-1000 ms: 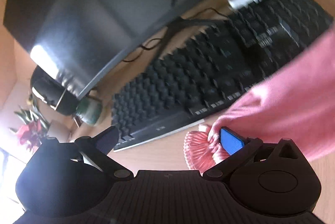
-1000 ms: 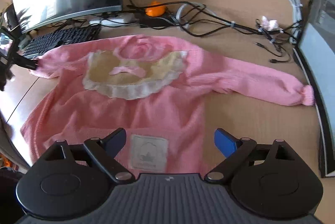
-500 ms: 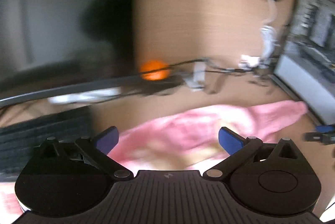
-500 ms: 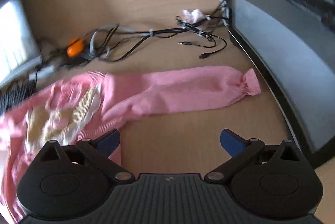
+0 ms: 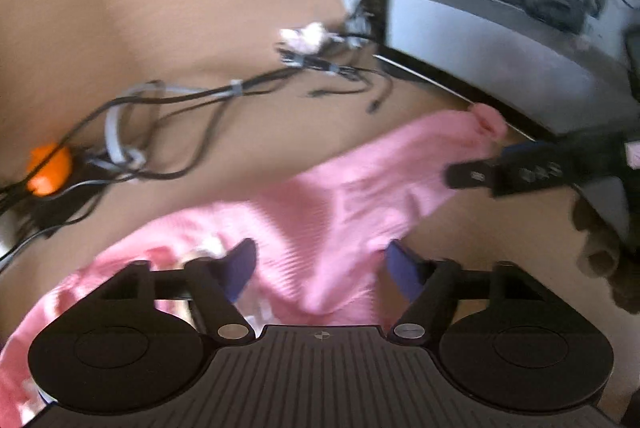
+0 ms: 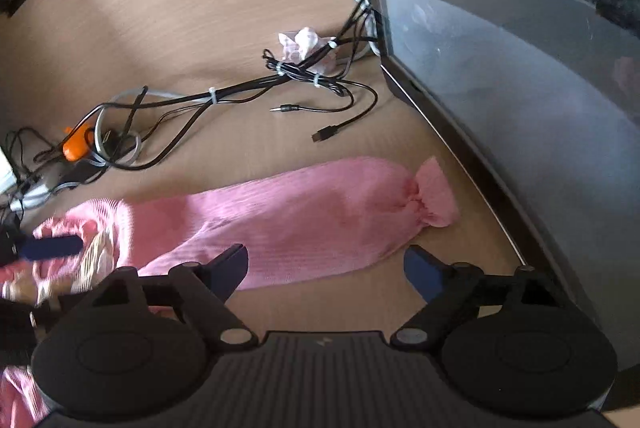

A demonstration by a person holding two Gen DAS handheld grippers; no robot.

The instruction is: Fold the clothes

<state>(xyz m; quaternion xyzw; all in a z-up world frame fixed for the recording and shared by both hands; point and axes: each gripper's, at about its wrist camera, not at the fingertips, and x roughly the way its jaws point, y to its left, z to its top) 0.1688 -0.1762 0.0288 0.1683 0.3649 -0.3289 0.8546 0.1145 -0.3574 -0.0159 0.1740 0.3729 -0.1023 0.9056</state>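
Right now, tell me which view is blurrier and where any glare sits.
Left wrist view: motion blur smears the pink knitted sweater sleeve and tangled black cables. Right wrist view: sharper, cables crisp, only the collar end at left smeared; pale glare washes the dark glossy monitor screen.

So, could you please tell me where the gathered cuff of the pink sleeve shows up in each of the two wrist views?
Left wrist view: the cuff sits upper right of centre, against the dark monitor edge, just above the other tool's fingers.
Right wrist view: the cuff lies right of centre, at the sleeve's end beside the monitor base.
Shared landmark: the orange plug among the cables at the left of both views.
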